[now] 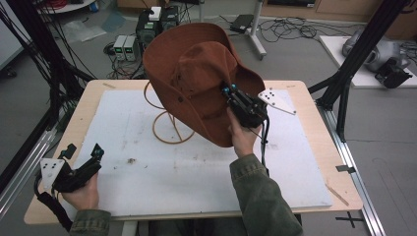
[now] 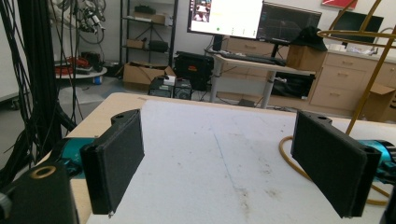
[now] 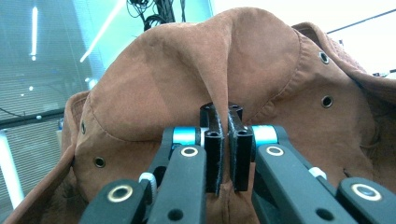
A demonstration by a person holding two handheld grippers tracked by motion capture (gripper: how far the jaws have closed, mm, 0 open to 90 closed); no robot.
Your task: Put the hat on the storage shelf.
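A brown suede wide-brimmed hat (image 1: 196, 73) is held up in the air over the back of the table, tilted, above a gold wire stand (image 1: 164, 125). My right gripper (image 1: 228, 91) is shut on a fold of the hat's crown; in the right gripper view the jaws pinch a ridge of the brown hat (image 3: 196, 79) between them, at my right gripper (image 3: 223, 114). My left gripper (image 1: 86, 152) rests low near the table's front left corner, open with nothing between its pads (image 2: 116, 158). The gold stand (image 2: 369, 88) rises at the right of the left gripper view.
A white mat (image 1: 147, 167) covers most of the wooden table (image 1: 314, 108). Black frame posts (image 1: 354, 64) stand at the right and left. Cables and electronic boxes (image 1: 147, 29) lie on the floor behind the table.
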